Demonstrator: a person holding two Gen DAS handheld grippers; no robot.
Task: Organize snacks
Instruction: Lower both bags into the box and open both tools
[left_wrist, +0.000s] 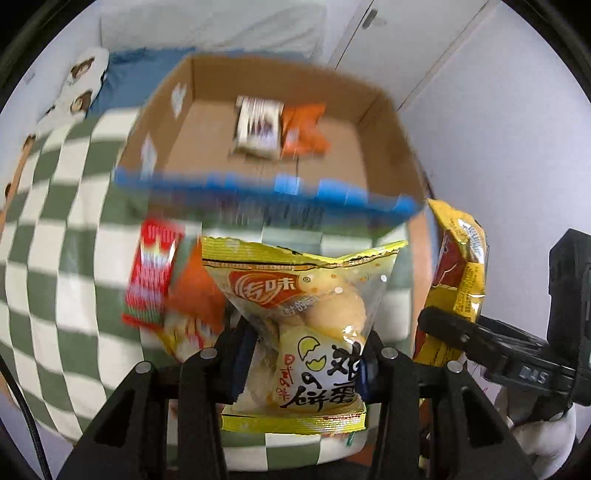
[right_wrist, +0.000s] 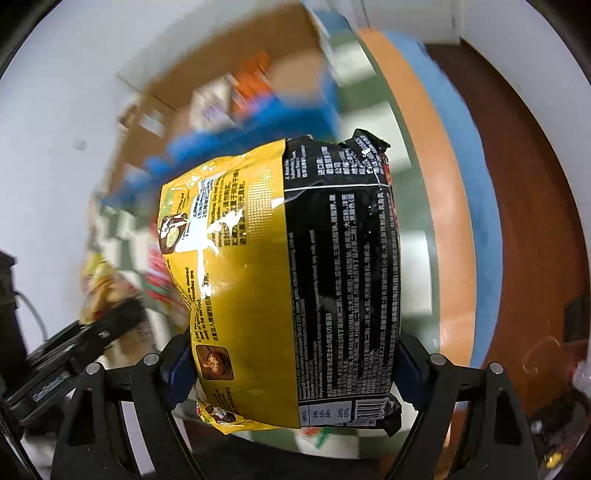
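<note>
- The left tool (left_wrist: 301, 360) is clenched on the waist of an egg-biscuit bag (left_wrist: 310, 325), held up in front of the cardboard box (left_wrist: 388, 122); the film buckles between the pads.
- That bag looks light, air-puffed and slippery, its biscuits likely brittle, so a squeeze on the loose film beats crushing the contents.
- The right tool (right_wrist: 291, 365) grips a noodle packet (right_wrist: 291, 280) across its width, jaws wide, also short of the box.
- The packet seems light but stiff, with a breakable block inside; gripping the block's edges is probably safest.
- Below the box on the checked cloth (left_wrist: 55, 258) lie a red packet (left_wrist: 153, 273) and an orange one (left_wrist: 195, 291).
</note>
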